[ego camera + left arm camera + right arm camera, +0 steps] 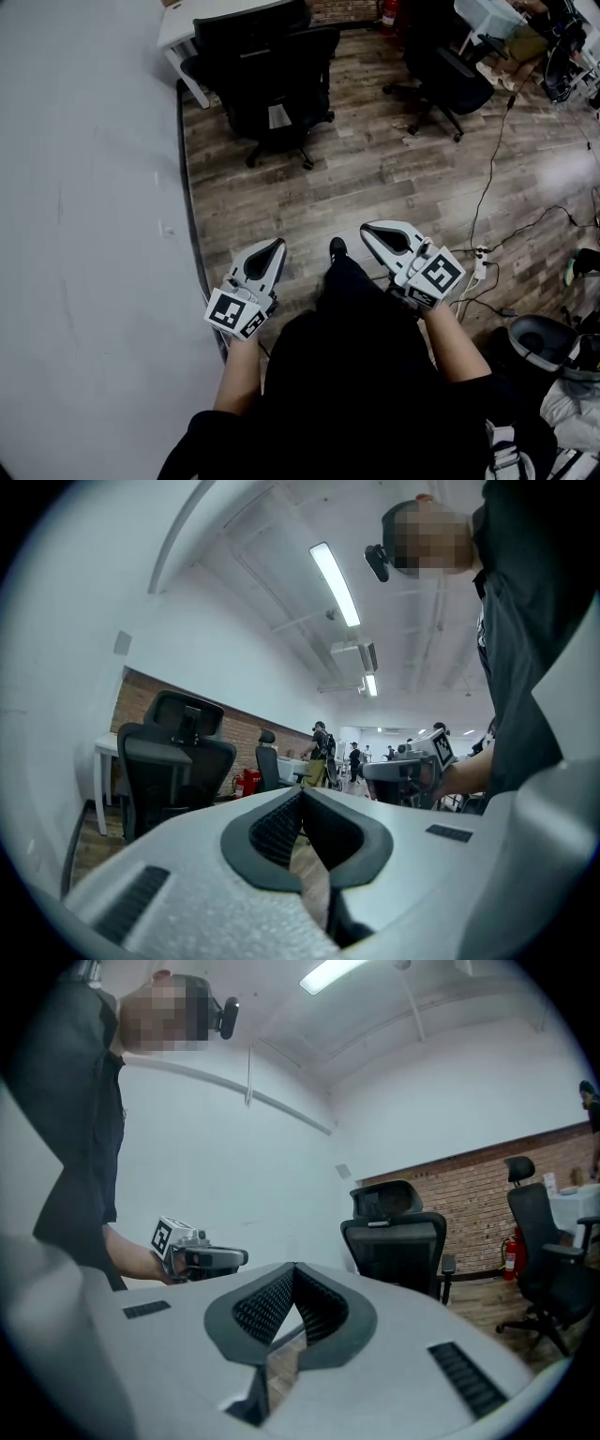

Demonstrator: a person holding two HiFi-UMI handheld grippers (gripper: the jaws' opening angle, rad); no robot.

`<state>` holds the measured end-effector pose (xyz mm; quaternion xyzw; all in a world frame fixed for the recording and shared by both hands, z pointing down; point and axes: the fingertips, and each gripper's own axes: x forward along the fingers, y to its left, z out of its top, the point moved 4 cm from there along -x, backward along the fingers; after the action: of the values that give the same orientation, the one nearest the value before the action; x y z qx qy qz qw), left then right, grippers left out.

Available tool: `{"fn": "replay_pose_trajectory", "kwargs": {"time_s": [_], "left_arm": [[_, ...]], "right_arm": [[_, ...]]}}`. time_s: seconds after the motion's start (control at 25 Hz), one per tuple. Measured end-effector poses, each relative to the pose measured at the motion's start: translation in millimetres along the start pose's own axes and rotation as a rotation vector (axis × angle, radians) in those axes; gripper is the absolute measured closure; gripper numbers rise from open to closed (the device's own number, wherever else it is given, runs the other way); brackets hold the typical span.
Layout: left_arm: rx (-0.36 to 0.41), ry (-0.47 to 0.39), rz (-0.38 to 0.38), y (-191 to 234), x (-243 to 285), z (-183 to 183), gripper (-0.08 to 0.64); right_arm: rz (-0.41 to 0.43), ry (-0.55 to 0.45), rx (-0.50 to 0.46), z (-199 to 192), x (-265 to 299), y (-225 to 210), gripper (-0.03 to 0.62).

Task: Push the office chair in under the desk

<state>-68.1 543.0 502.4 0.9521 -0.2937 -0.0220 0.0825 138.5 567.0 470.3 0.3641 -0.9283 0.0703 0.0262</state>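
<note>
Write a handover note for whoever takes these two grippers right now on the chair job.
Grippers: left gripper and right gripper both have jaws shut, holding nothing, in front of the body.
Things: black mesh office chair stands on the wood floor, out from the white desk, ahead of both grippers.
Done: nothing; chair untouched.
Left: walk up, push it under the desk.

Bare floor point(375, 178) to office chair point(277, 80) — wall point(84, 187) left.

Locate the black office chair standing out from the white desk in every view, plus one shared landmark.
Head view: office chair, top, left of centre.
Left gripper view: office chair at left, mid-height.
Right gripper view: office chair right of centre.
Shared landmark: red fire extinguisher, to its right.
</note>
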Motion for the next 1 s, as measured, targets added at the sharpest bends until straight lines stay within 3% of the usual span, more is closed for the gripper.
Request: {"fn": "replay_pose_trajectory", "kwargs": {"time_s": [0.32, 0.72, 1.0], "left_arm": [[-0.004, 0.019, 0.054, 67.9, 49.1, 25.7, 0.545], [0.092, -0.004, 0.085, 142.1, 142.6, 95.6, 0.545], [0.124, 0.006, 0.169, 179.4, 167.1, 121.9, 0.545]], "right_arm": [[0.036, -0.003, 0.002, 13.0, 61.5, -78.3, 0.586], [0.092, -0.030, -0.054, 61.7, 111.2, -197.6, 0.586], [0.122, -0.066, -0.060, 81.3, 136.6, -260.2, 0.586]]}}
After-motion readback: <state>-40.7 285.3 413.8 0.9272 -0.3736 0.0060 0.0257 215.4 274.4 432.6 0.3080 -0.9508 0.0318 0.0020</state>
